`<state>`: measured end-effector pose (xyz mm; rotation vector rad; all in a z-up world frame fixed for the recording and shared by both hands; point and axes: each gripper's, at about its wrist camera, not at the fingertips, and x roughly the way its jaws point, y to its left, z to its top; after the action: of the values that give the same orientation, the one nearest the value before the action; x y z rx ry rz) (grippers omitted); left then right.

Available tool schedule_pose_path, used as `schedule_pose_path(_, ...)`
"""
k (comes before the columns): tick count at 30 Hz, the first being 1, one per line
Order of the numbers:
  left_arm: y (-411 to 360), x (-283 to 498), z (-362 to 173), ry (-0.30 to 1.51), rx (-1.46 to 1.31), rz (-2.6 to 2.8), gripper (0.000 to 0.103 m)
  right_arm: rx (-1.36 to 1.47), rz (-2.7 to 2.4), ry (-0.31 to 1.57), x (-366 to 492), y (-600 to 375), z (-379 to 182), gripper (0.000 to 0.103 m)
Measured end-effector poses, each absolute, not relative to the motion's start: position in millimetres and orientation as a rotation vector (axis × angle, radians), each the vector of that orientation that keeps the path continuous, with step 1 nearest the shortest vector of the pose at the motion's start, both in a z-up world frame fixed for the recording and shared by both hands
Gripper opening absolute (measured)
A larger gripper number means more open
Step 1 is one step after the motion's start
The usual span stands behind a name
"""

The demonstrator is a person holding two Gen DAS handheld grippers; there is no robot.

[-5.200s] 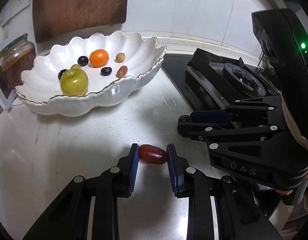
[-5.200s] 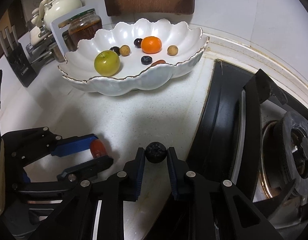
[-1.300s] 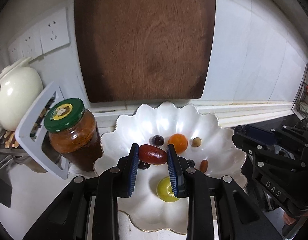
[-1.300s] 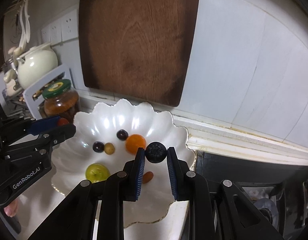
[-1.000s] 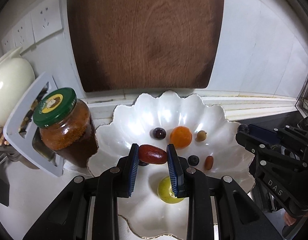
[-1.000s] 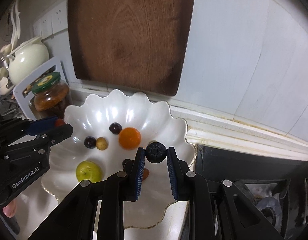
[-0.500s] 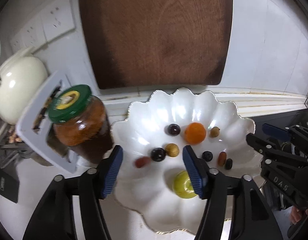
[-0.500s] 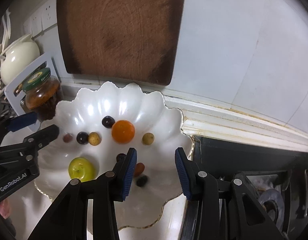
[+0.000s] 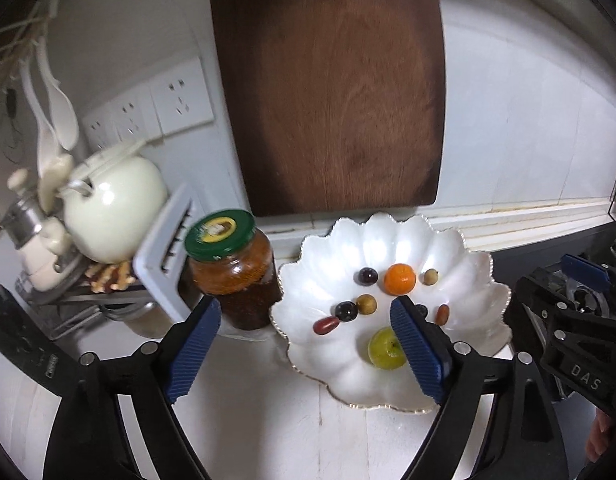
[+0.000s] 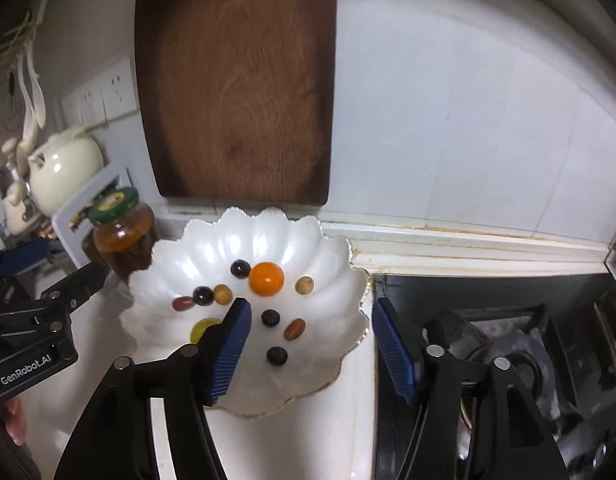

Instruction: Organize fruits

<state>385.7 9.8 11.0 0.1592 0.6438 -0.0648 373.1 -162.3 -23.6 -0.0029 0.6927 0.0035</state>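
A white scalloped bowl (image 9: pixel 474 280) (image 10: pixel 268 228) holds an orange (image 9: pixel 399 279), a green apple (image 9: pixel 384 348), several dark grapes and longans. A red date (image 9: pixel 326 325) (image 10: pixel 183 303) lies at the bowl's left. A dark blueberry (image 10: pixel 277 355) lies near its front right, beside another date (image 10: pixel 295 328). My left gripper (image 9: pixel 304 308) hangs above and in front of the bowl. Its jaws are opening with nothing between them. My right gripper (image 10: pixel 311 308) is over the bowl's right side, its jaws also opening and empty.
A green-lidded jar (image 9: pixel 232 268) stands just left of the bowl. A dark wooden cutting board (image 9: pixel 328 88) leans on the tiled wall behind. A cream teapot (image 9: pixel 112 208) and a rack are at far left. The black stove (image 10: pixel 508 340) borders the bowl on the right.
Both grippers opened and let go: the date dropped into the bowl's left side, the blueberry into its front right. Both grippers drew back and rose.
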Motion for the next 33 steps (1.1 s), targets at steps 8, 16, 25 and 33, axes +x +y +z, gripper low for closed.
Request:
schedule_pose_path(8,10,323,42,0.516,0.145,-0.058,0.097,-0.005,-0.019,0.584,312,-167,10,0.074)
schedule_pose_path(16,-3,253,59,0.442,0.12,-0.053,0.101,-0.015,-0.017,0.514,247,-179,29,0.076)
schedule_pose_path(25,-11,181,59,0.43,0.084,-0.061,0.102,-0.041,-0.005,0.488,178,-189,34,0.076)
schedule_pose_path(33,-15,121,58,0.417,0.107,-0.055,0.103,-0.049,0.006,0.477,121,-194,32,0.076)
